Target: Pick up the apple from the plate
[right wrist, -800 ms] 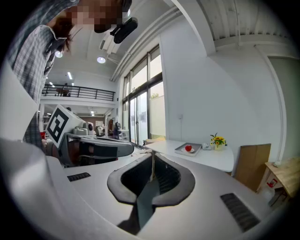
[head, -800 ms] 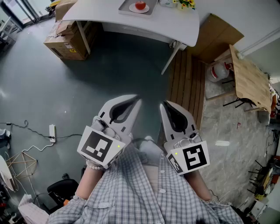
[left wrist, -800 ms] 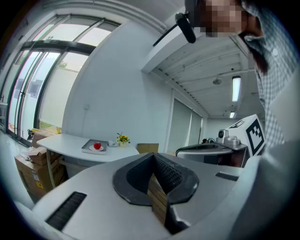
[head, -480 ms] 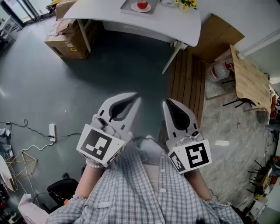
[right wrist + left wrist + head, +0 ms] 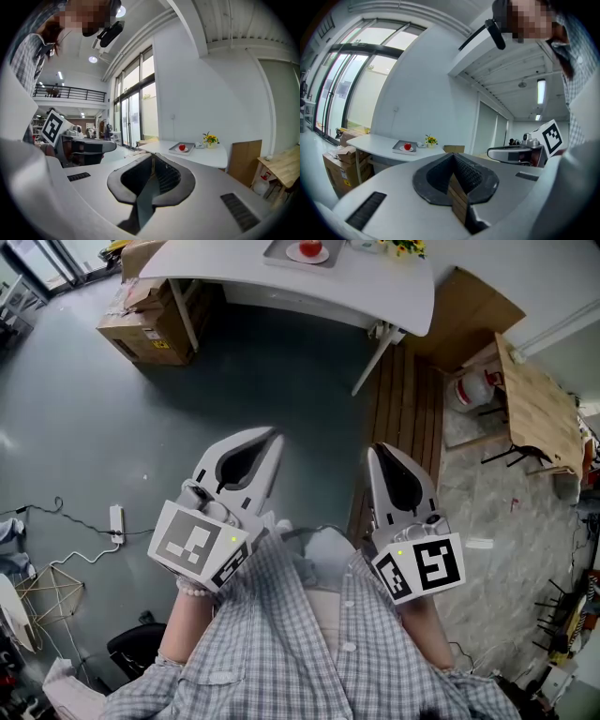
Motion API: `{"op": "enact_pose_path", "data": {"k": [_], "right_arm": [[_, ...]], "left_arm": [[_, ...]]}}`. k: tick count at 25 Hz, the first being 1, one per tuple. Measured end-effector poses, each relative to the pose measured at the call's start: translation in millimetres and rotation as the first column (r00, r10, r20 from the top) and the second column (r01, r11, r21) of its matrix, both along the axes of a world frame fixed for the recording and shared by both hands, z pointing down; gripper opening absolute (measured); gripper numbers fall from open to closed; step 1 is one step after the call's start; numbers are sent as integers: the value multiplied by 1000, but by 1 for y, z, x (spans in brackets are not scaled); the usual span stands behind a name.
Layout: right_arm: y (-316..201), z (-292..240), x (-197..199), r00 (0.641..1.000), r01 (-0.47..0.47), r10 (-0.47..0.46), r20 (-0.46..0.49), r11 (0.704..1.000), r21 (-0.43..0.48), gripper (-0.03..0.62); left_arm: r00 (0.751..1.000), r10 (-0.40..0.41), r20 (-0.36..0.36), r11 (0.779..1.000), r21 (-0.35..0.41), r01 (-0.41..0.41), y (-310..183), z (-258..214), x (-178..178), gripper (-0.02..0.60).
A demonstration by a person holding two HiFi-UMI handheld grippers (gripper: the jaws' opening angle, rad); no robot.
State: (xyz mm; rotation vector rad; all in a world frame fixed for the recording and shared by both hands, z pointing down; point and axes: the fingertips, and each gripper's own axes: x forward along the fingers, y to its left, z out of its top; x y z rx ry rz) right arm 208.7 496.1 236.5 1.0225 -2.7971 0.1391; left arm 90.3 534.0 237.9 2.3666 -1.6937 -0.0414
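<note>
Well, apple (image 5: 310,247): sat on plate (image 5: 324,255), far away.
Left gripper (image 5: 266,439): jaws pressed together, empty.
Right gripper (image 5: 383,452): jaws pressed together, empty.

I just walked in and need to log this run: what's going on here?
A person in a checked shirt stands holding a hand-held gripper in each hand. The left hand-held gripper and the right hand-held gripper are both shut and empty, held close to the body. The red apple sits on its plate in a grey tray on the white table, across the floor from the person. The pick-up has not yet begun.
</note>
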Motion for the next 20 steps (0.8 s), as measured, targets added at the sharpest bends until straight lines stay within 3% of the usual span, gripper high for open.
{"op": "enact_pose_path", "data": {"k": [6, 20], "right_arm": [[0, -1, -7, 1000, -10, 10, -1, 1000, 1, 32], [-39, 9, -54, 993, 118, -118, -7, 993, -4, 32]], "left_arm": [[1000, -24, 4, 1000, -2, 24, 8, -1, -17, 9], [984, -177, 10, 984, -30, 177, -4, 7, -59, 9]]}}
